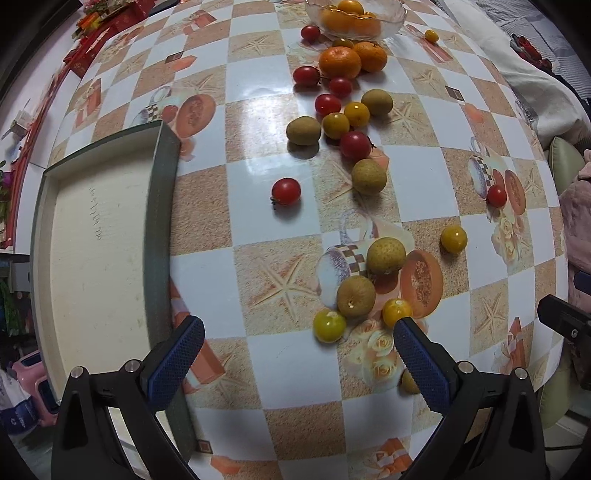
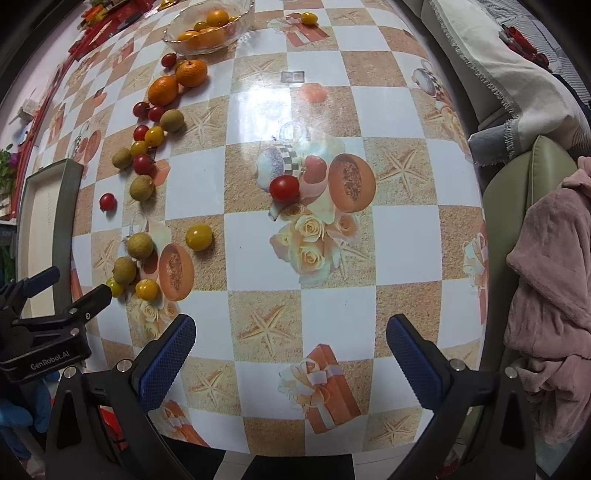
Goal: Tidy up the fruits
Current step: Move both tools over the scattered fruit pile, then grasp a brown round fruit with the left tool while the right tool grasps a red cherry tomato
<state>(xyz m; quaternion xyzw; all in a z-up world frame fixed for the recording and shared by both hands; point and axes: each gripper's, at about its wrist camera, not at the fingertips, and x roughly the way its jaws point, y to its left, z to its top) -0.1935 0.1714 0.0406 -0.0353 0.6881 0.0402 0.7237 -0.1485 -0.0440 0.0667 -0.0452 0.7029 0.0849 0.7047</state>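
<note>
Left gripper: the left gripper (image 1: 298, 341) is hovering over the table's near left part, fingers spread wide and gripping nothing; the nearest fruit cluster is lying just ahead of its right finger, so I judge it is lining up for a pick there.
Right gripper: the right gripper (image 2: 290, 339) is hanging above the near edge of the table (image 2: 332, 122) with fingers apart and nothing between them; a lone cherry tomato (image 2: 283, 188) is sitting ahead of it near the table's middle, a likely target.
Fruit, scattered: longans (image 1: 386, 254), yellow cherry tomatoes (image 1: 329, 325), red cherry tomatoes (image 1: 286, 191) and two mandarins (image 1: 339, 62) are trailing in a loose line from the near left part up to the far edge.
Glass bowl: the glass bowl (image 1: 356, 16) is standing at the far edge, holding orange and yellow fruit; it appears to be serving as one sorting destination.
Tray: a shallow tray (image 1: 99, 236) with a dark rim is lying along the left edge with nothing in it, close to the left gripper, presumably waiting for another sort.
Stray fruit: one small yellow tomato (image 1: 431, 35) is lying apart, right of the bowl at the far edge.
Hidden or cut off: the bowl's far rim is running out of the left wrist view; one fruit is showing only partly behind the left gripper's right finger, type uncertain; the bowl's contents are overlapping, so a count is not possible.
Unclear: which fruit belongs in which container cannot be told.
</note>
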